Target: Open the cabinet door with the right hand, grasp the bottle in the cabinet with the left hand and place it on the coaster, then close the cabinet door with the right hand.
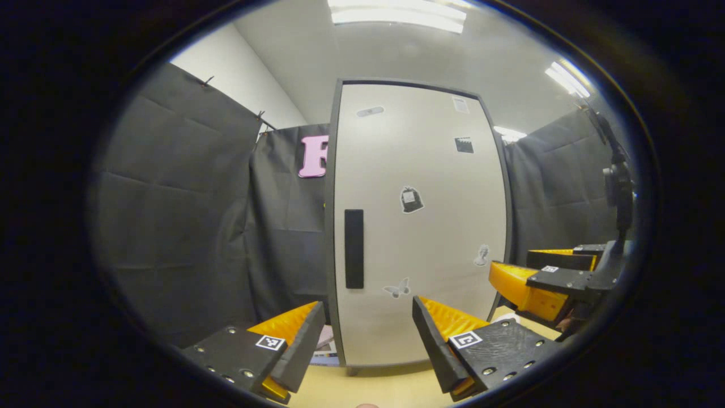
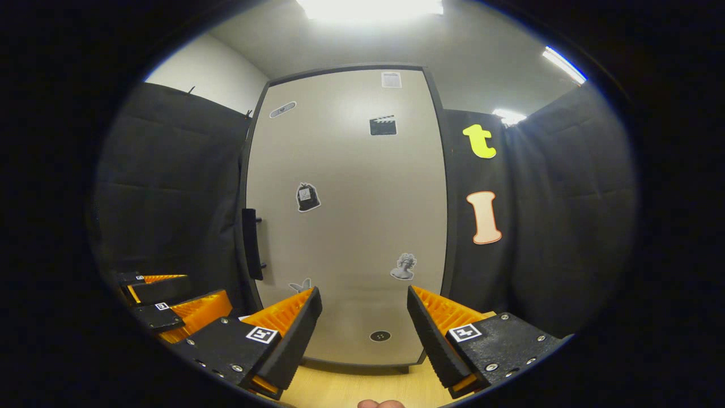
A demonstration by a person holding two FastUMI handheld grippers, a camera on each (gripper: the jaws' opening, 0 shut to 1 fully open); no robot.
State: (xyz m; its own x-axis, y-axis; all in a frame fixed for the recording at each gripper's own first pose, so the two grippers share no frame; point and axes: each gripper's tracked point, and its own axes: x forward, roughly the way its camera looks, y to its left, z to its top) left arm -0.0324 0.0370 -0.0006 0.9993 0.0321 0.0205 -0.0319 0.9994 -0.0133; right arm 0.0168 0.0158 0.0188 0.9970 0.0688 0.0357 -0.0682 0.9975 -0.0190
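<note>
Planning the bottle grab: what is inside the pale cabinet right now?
Nothing inside can be seen: the pale grey cabinet door is closed, covering the interior. Only its stickers and black vertical bar handle show. Both open grippers, left and right, face it.

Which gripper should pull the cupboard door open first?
Right, probably. The cabinet door is closed, and its black handle sits on the door's left edge. The right gripper faces the door, open and empty. The left gripper is open too, but its job is the bottle inside.
</note>
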